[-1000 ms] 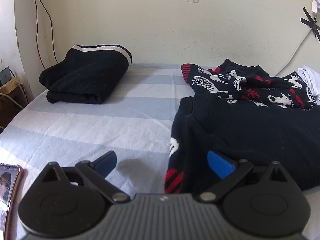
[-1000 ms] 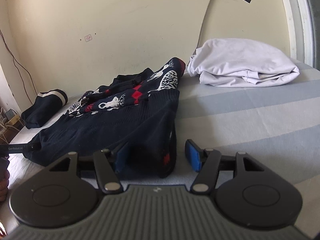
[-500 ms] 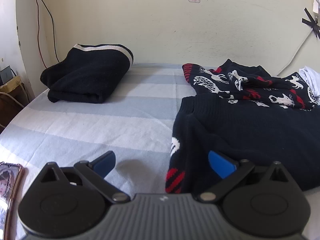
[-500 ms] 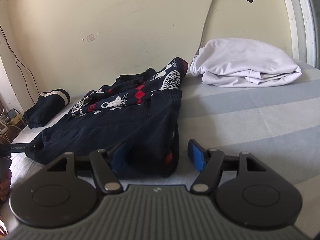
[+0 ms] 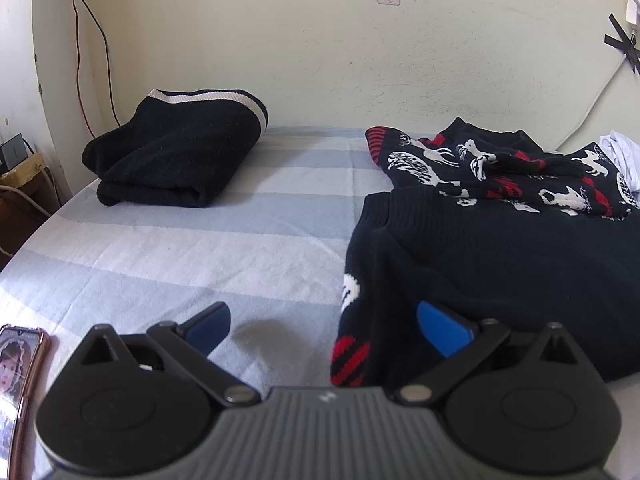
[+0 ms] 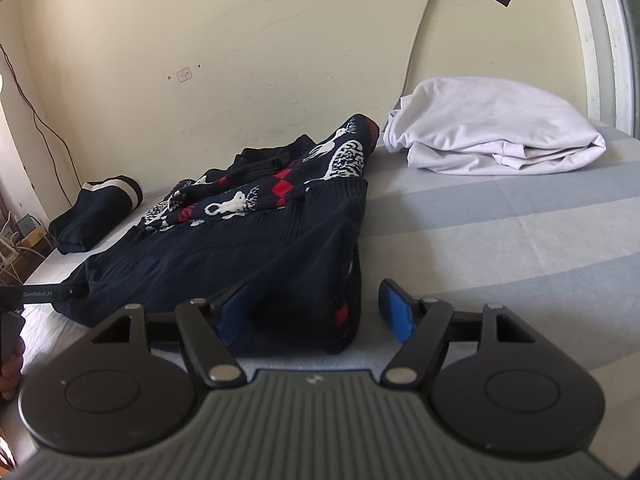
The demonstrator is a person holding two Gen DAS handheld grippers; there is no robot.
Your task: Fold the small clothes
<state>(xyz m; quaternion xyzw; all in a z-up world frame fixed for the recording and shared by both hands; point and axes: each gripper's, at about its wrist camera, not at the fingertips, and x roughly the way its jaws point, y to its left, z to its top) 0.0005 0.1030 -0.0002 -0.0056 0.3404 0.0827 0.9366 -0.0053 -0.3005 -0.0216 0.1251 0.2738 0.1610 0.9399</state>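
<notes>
Right wrist: right hand-held gripper (image 6: 310, 312) low, opening astride sweater (image 6: 248, 256) corner.

light: soft daylight | shadows: faint | focus: sharp | edges: fisheye-bent

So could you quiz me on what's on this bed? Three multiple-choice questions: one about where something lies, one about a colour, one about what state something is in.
1. Where is the folded dark garment with the white stripe?
A. far left corner of the bed, by the wall
B. on top of the white pile
C. on the floor

2. Which colours pattern the navy sweater?
A. green and yellow
B. red and white
C. orange only

3. How does the left gripper stand?
A. shut on the phone
B. open
C. shut on the white cloth

Answers: 1 A, the striped garment lies near the wall on the bed. 2 B, the sweater shows red diamonds and white deer. 3 B, the left gripper has its blue pads wide apart.
</notes>
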